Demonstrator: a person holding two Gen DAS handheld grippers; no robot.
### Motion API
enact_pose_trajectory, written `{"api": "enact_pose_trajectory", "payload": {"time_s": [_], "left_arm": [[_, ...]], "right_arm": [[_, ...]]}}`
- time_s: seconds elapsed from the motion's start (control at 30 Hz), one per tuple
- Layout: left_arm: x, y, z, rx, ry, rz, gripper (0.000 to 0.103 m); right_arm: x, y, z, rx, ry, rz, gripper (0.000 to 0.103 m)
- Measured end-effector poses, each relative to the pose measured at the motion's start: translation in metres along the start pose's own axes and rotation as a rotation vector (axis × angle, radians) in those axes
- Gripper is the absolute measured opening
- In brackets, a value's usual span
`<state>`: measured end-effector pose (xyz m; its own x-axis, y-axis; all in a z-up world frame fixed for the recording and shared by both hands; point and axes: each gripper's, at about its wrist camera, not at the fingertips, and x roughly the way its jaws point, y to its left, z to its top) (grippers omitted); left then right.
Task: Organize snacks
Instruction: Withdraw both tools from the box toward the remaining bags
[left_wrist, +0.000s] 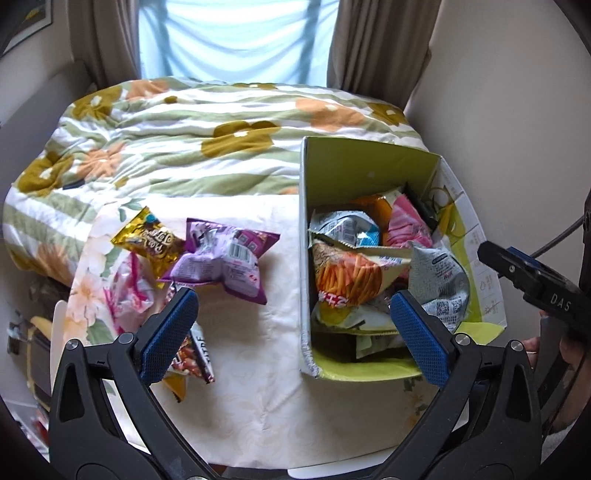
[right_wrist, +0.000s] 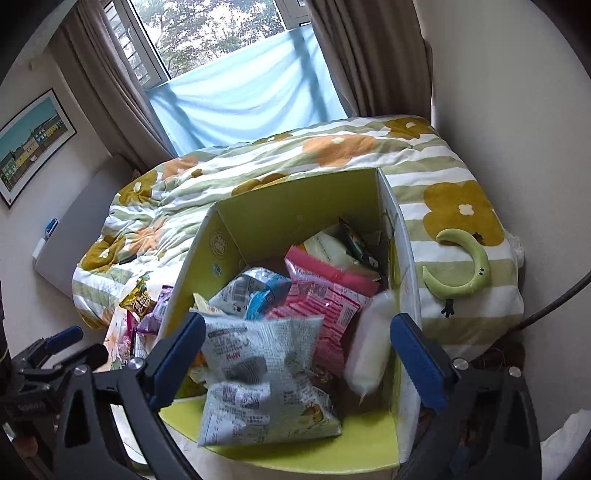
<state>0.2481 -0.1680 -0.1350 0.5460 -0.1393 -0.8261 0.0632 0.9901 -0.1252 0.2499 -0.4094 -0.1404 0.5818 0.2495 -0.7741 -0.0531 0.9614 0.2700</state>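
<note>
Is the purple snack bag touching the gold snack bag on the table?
Touching. In the left wrist view the purple snack bag overlaps the lower right corner of the gold snack bag, with no gap between them.

Matt green cardboard box (right_wrist: 295, 206), crinkled glossy foil and plastic snack bags (right_wrist: 258, 369), shiny gold wrapper (left_wrist: 147, 240), soft quilted cloth floral duvet (left_wrist: 184, 140), textured blue rubbery pads (left_wrist: 170, 332) on matt black plastic

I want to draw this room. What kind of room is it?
Most likely a bedroom: a flowered green-striped quilt covers a bed by a brown-curtained window, and a framed picture of houses hangs on the wall.
</note>
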Motion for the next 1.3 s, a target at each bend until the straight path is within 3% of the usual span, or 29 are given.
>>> {"api": "enact_pose_trajectory", "payload": {"time_s": [0.3, 0.53, 0.77, 1.1, 1.3], "left_arm": [[-0.006, 0.011, -0.017, -0.021, -0.017, -0.015, 0.103], [-0.036, 0.014, -0.014, -0.02, -0.08, -0.015, 0.103], [-0.072, 0.03, -0.02, -0.029, -0.126, 0.034, 0.103], [-0.105, 0.087, -0.046, -0.091, -0.155, 0.123, 0.103], [-0.104, 0.135, -0.052, -0.133, -0.139, 0.14, 0.103]], "right_arm": [[-0.013, 0.012, -0.02, -0.05, -0.03, -0.032, 0.101], [-0.038, 0.027, -0.017, -0.093, -0.086, -0.037, 0.101], [-0.055, 0.053, -0.014, -0.152, -0.103, -0.002, 0.101], [-0.064, 0.105, -0.022, -0.228, -0.116, 0.076, 0.101], [-0.054, 0.147, -0.031, -0.246, -0.119, 0.094, 0.101]]}}
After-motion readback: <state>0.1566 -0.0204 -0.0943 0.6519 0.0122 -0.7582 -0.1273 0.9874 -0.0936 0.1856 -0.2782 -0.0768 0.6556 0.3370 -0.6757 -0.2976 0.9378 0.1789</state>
